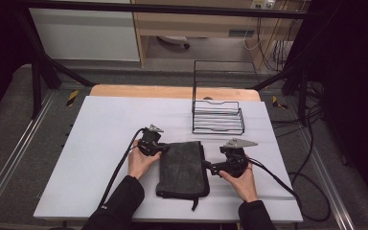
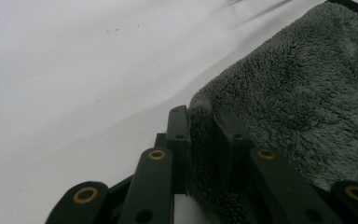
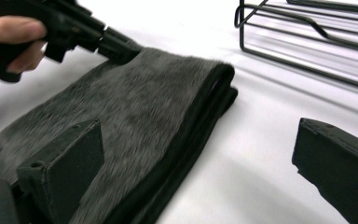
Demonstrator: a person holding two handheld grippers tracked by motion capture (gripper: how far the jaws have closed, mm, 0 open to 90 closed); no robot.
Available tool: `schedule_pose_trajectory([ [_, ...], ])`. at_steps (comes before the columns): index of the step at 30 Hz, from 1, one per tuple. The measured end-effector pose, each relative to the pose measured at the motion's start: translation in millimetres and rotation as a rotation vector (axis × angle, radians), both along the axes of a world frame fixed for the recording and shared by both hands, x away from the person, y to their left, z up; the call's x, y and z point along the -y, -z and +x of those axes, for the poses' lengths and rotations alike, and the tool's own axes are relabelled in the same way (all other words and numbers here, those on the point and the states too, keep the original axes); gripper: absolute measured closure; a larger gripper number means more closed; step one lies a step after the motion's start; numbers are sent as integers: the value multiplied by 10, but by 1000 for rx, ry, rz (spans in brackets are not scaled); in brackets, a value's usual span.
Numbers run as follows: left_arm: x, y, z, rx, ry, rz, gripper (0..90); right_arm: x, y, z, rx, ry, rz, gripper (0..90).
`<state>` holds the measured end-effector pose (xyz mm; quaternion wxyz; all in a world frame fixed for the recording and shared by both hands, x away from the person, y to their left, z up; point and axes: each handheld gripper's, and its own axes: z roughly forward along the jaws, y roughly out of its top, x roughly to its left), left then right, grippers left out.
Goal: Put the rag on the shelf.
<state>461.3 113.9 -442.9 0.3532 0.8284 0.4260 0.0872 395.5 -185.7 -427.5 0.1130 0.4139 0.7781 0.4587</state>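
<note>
A folded dark grey towel (image 1: 183,167) lies flat in the middle of the white table. My left gripper (image 1: 164,149) is at the towel's far left corner, and in the left gripper view its jaws (image 2: 200,126) are shut on that fluffy corner of the towel (image 2: 298,93). My right gripper (image 1: 207,166) is at the towel's right edge. In the right gripper view it (image 3: 200,154) stands wide open, with the folded edge of the towel (image 3: 135,107) between its jaws. The left gripper (image 3: 116,46) shows beyond it, biting the far corner.
A black wire basket (image 1: 218,117) with a tall frame stands on the table behind the towel, to the right; its bars (image 3: 307,32) are close ahead of my right gripper. Cables trail from both grippers towards the table's front edge.
</note>
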Motion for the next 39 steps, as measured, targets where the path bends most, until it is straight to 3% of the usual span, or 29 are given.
schedule_pose_trajectory([
  [9,-7,8,-8,8,5,-2,773,-225,55,372,-34,41,3,174],
  [12,-11,9,-6,7,7,-5,773,-290,118,485,-47,60,-13,269],
  [14,-12,10,-6,8,9,-4,773,-320,172,581,-71,85,8,375],
  [18,-14,11,-5,8,10,-6,773,-314,218,642,-100,99,-3,439],
  [26,-10,10,-9,13,13,-2,774,-327,271,644,-150,62,-21,526],
  [33,-25,10,3,5,18,-10,775,-341,267,625,-189,54,0,648],
  [39,-56,15,28,-21,8,-47,782,-324,236,632,-217,41,19,776],
])
